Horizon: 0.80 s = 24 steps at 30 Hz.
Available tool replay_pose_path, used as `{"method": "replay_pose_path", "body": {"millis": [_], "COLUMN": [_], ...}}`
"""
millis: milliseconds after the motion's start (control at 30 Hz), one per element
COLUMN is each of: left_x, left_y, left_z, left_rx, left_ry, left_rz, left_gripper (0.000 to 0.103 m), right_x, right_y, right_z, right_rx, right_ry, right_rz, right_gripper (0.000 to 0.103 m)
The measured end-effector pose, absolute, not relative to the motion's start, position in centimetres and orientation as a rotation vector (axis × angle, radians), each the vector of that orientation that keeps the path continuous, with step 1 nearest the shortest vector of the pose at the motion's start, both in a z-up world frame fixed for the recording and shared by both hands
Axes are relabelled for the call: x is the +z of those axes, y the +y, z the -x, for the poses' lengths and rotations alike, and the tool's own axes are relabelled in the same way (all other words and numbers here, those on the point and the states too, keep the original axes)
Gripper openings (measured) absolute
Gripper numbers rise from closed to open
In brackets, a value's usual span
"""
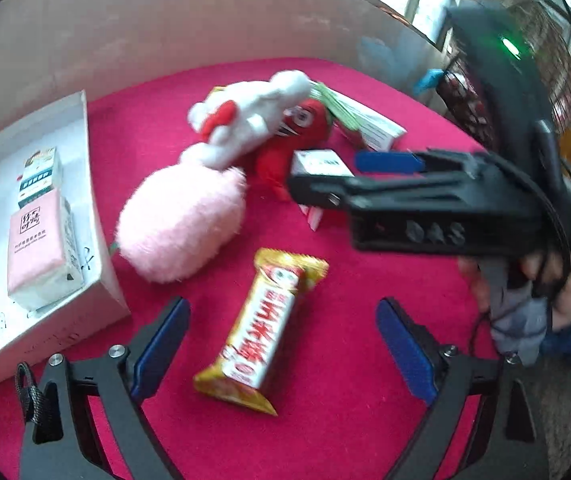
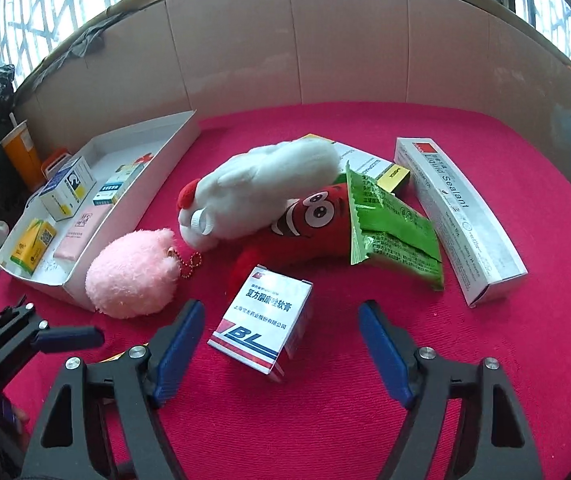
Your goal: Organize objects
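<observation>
red cloth (image 2: 365, 420), medicine box (image 2: 263, 320) between open right hand-held gripper (image 2: 281, 356) fingers

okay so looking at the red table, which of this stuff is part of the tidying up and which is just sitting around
Part of the tidying:
white tray
snack bar
BL medicine box
pink plush
white plush
red plush
green packet
sealant box

Just lying about:
orange cup
cardboard backdrop

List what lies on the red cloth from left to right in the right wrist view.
White tray → pink plush ball → white plush toy → BL medicine box → green packet → Liquid Sealant box.
</observation>
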<state>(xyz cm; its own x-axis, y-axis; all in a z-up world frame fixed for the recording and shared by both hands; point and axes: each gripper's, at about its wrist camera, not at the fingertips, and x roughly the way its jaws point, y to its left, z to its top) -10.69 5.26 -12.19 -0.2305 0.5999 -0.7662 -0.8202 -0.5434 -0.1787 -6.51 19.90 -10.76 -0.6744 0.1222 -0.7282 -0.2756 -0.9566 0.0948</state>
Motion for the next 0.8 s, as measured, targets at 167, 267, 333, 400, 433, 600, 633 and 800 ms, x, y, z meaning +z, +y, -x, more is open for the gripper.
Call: {"method": "replay_pose_path", "body": {"millis": [167,267,333,400,433,600,633,800], "left_x": [-12.6,-12.6,-12.6,-12.6,-12.6,-12.8,-12.8,-12.7], "left_y": [5.1,4.8,4.8,4.9,5.0,4.8,4.8,3.7], "left_z": [11.0,11.1,11.0,10.8,10.7,9.9,9.9,10.3], "left_rx": [1.936,1.955,1.962,1.964,1.961,1.977,1.982,2.056], "left_ry": [0.331,0.336,0.345,0.360,0.368,0.416,0.411,0.383], "left_rz": [1.044,1.039,1.033,1.025,1.020,0.990,0.989,1.003], "left_gripper": [0.078,0.071,0.068,0.066,0.066,0.059,0.057,0.027], "right_x": [-11.1,-11.4,-11.5,-11.6,-11.6,-11.6,-11.6,-11.6], "right_y": [19.3,19.2,19.4,19.6,19.7,19.2,19.2,19.4], "right_z": [7.1,7.2,7.2,7.0,6.9,6.7,6.6,6.3], "right_rx": [2.672,2.663,2.657,2.654,2.655,2.672,2.675,2.673], "right_ry": [0.253,0.234,0.254,0.264,0.264,0.237,0.238,0.251], "right_rz": [1.161,1.170,1.179,1.178,1.179,1.191,1.197,1.189], "right_gripper": [0.083,0.083,0.082,0.074,0.070,0.053,0.048,0.042]}}
